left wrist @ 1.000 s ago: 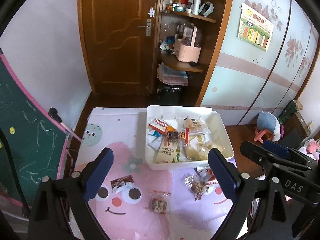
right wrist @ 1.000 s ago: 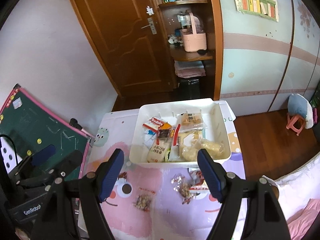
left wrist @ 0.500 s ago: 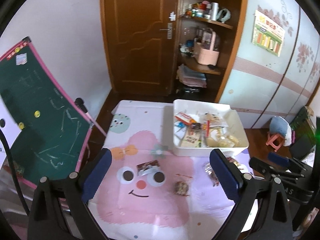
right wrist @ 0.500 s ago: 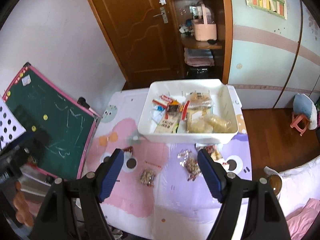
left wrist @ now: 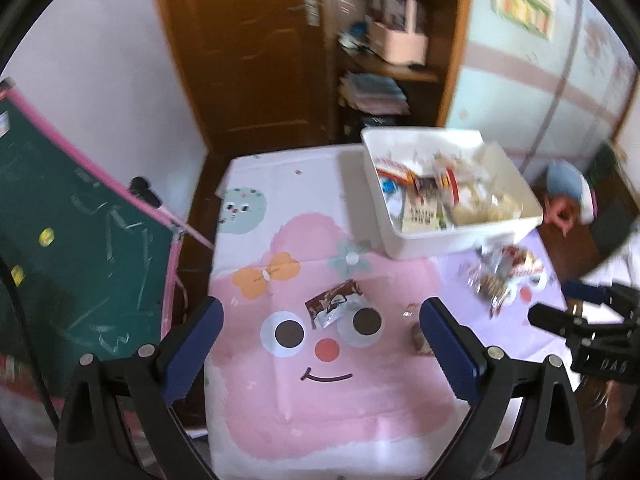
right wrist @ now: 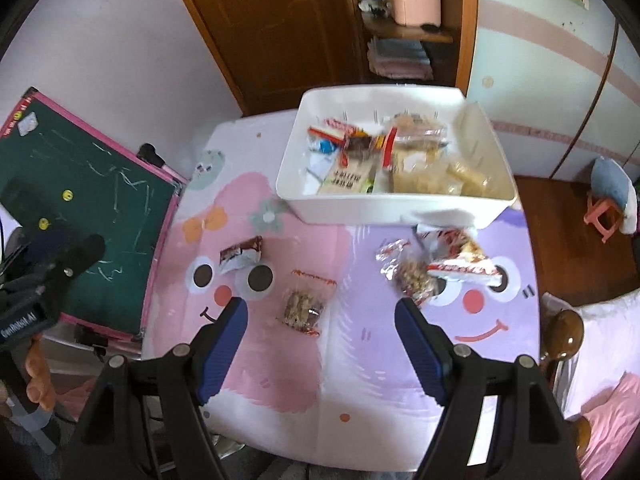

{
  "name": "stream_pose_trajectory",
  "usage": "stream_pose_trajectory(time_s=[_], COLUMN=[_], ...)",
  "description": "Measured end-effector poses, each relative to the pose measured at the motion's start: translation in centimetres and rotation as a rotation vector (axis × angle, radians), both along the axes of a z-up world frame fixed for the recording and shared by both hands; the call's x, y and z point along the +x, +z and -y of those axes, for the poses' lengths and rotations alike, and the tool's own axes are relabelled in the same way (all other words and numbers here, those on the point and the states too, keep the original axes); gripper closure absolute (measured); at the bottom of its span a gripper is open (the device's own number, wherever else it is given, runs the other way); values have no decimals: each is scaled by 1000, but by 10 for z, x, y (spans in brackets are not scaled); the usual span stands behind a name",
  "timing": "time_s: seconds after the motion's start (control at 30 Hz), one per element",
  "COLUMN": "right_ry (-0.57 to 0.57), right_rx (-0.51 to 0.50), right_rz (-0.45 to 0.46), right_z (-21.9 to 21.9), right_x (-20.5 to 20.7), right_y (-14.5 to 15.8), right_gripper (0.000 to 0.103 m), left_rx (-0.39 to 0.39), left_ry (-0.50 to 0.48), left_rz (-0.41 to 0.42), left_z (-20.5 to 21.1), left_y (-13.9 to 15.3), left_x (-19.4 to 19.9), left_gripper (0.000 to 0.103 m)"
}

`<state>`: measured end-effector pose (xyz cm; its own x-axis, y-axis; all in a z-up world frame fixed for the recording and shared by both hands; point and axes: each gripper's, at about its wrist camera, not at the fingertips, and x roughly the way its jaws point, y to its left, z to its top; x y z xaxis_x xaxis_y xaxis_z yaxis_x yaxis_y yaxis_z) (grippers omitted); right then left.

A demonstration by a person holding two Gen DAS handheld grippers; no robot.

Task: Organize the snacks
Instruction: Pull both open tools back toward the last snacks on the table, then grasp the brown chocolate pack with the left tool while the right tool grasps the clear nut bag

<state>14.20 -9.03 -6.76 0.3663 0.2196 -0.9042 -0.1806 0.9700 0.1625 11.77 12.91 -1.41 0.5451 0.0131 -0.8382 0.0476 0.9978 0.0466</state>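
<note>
Snack packets scattered over a table [right wrist: 360,380] with a pink and lilac cartoon-face cover. Left gripper [left wrist: 320,320]: jaws spread wide, nothing between them, hanging above the pink face. Brown-and-white wrapper [left wrist: 334,306] flat on the cover just ahead of those jaws, between the two printed eyes. Right gripper [right wrist: 320,316]: jaws also released and apart, empty, held over the seam of pink and lilac. Clear bag of nut bars [right wrist: 304,306] lying just ahead of them, nearer the left-hand jaw and not touching it. Loose pile of three packets [right wrist: 436,268] ahead of the right-hand jaw, a red-and-white one on top, the lowest edge close to that jaw's tip. White bin [right wrist: 400,204] farther ahead, past both loose groups, at the far side of the table, already holding several packets in a jumble. Green chalkboard [right wrist: 92,200] with a pink frame leaning off to the left of the jaws, beside the table. Wooden door [right wrist: 256,20] and open shelves beyond the bin. Left-wrist view slightly blurred.
</note>
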Motion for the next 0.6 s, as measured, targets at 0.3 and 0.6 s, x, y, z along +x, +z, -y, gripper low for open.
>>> stream_pose_trajectory(time_s=[0.3,0.6], right_ry=[-17,-79], right_rx=[-10,-51], right_rz=[-161,-269], right_z=[-37,-56], right_x=[23,39], right_y=[-81,-144], right_gripper=[27,31], left_rx=[54,77], left_ry=[-290,-403], left_rz=[-139,-277], left_z=[1,3], left_y=[-95,-177], left_x=[48,101], left_gripper=[5,6])
